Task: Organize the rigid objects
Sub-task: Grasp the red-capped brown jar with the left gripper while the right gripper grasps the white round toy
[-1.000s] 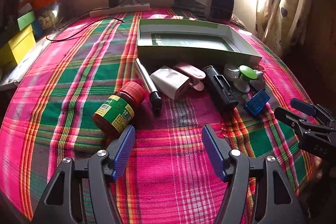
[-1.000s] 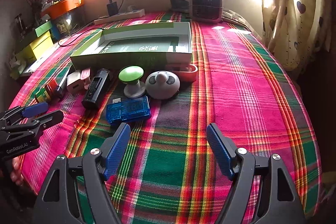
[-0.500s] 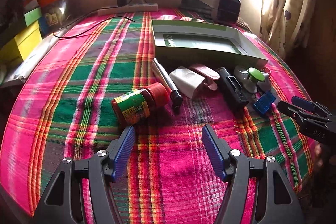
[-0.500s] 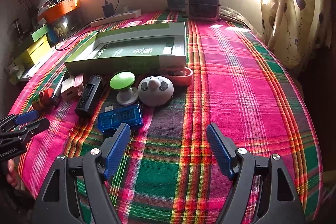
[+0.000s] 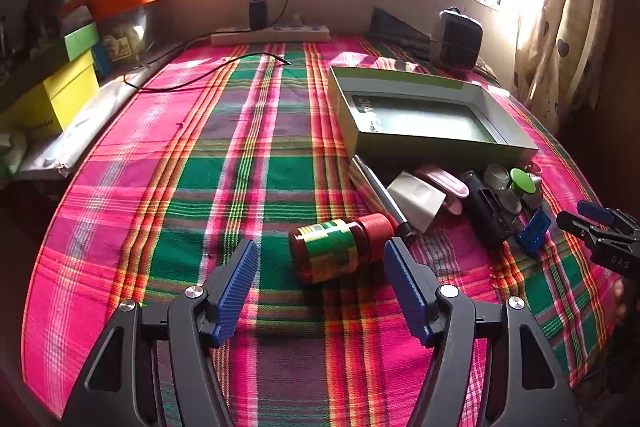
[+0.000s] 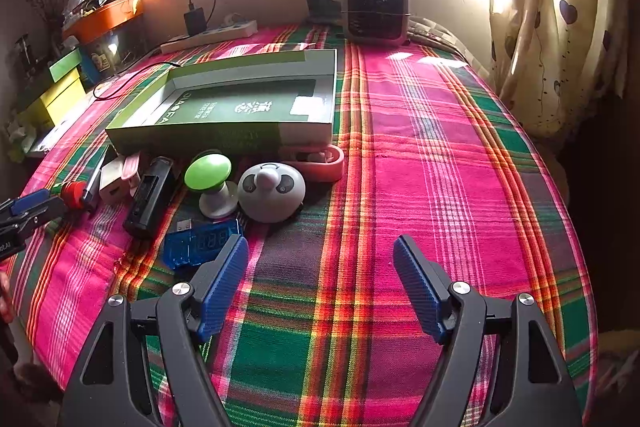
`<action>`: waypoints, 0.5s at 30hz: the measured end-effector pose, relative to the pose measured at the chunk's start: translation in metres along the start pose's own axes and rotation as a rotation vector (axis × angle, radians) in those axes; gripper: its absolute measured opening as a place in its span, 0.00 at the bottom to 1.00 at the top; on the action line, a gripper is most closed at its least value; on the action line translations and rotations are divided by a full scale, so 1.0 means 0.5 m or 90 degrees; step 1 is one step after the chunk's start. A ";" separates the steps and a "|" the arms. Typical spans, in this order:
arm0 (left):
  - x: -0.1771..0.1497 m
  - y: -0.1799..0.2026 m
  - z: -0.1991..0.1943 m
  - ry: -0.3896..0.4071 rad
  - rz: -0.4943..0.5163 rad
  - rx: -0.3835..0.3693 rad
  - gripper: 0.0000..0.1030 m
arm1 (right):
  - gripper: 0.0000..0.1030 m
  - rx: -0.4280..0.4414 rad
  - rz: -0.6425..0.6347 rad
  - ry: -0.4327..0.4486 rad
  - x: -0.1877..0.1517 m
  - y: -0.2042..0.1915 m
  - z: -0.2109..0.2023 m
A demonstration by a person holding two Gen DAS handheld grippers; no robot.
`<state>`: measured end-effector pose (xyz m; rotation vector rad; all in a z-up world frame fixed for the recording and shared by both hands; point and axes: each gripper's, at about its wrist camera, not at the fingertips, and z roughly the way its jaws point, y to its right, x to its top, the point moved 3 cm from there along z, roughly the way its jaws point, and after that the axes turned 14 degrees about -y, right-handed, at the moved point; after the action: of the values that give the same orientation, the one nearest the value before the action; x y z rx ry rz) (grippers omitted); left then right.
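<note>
Between our left gripper (image 5: 320, 291) and the heap of small objects lies the amber plastic bottle with a green-and-yellow label and red screw cap (image 5: 336, 251), on its side on the pink and green plaid cloth (image 5: 200, 187), cap pointing toward three o'clock. Both blue-padded jaws stand wide apart with nothing in them, the bottle just ahead at twelve o'clock. We judge the bottle stiff, light and smooth, so it will roll; we would close across the labelled body, not the cap. Its contents we cannot make out, so its weight is perhaps more than it looks. At one o'clock sits the shallow open green cardboard box (image 5: 432, 143), a likely place for it. Our right gripper (image 6: 320, 287) is likewise wide and bare, with the translucent blue plastic meter with a digit display (image 6: 200, 247) touching or just beside its left pad at ten o'clock
</note>
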<state>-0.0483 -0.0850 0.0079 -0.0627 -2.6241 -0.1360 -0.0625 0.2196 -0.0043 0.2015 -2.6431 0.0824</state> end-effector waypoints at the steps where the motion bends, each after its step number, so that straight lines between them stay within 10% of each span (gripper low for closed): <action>1: 0.004 -0.005 0.001 -0.003 -0.003 -0.021 0.64 | 0.73 -0.001 0.000 -0.001 0.002 0.001 0.003; 15: -0.011 0.041 0.040 -0.060 0.063 -0.124 0.64 | 0.73 0.009 -0.022 -0.037 0.044 -0.005 0.045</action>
<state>-0.0517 -0.0624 -0.0105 -0.2726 -2.6863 -0.3610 -0.0916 0.2124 -0.0135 0.2578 -2.6958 0.0844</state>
